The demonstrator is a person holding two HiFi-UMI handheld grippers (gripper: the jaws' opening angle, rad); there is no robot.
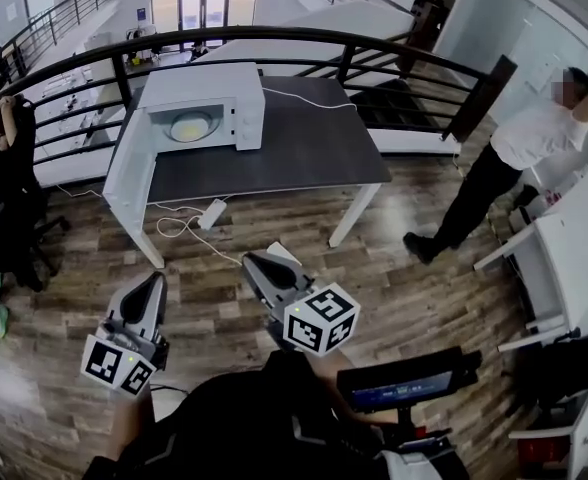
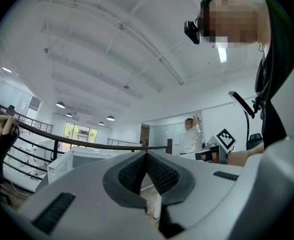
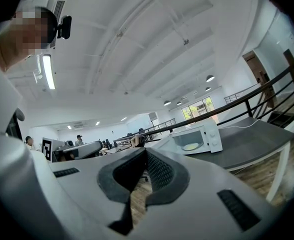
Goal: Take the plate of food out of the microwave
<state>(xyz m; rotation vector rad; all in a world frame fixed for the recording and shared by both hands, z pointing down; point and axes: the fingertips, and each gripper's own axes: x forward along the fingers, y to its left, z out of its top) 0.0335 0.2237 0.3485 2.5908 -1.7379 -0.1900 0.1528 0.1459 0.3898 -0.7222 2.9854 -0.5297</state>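
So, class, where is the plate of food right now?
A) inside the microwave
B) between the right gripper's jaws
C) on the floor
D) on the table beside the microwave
A: the plate of food sits in the cavity of the microwave, which stands on the table.

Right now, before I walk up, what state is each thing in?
microwave: door appears open, inside lit.
plate of food: inside the microwave, not yet taken out.
left tool: shut, empty, well short of the microwave.
right tool: shut, empty, well short of the microwave.
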